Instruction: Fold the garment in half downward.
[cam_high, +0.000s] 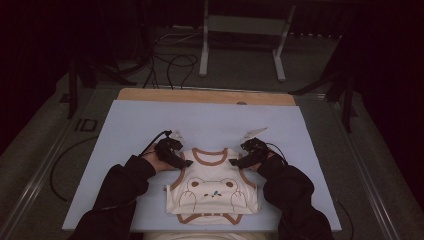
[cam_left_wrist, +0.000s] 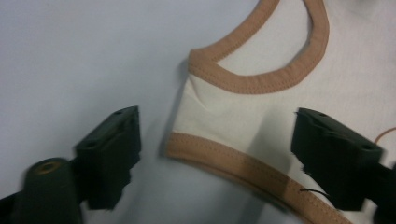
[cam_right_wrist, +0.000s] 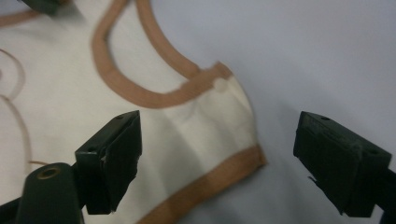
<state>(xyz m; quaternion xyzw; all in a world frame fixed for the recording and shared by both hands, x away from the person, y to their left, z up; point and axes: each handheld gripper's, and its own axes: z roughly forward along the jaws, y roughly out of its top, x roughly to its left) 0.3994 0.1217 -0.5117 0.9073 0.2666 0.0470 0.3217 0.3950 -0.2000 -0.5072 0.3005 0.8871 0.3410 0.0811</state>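
Vest (cam_high: 212, 187) flat, neck away from person.

I see a table (cam_high: 150, 95) with a pale blue sheet (cam_high: 130, 135) covering most of its top; a bare wood strip shows along the far edge. One cream vest (cam_high: 212, 192) with brown trim lies flat on the sheet, near its front edge, bear print up.

High view looks forward and down over the whole bench (cam_high: 125, 130); both gripper views sit super close, each facing a shoulder of the vest (cam_high: 212, 187).
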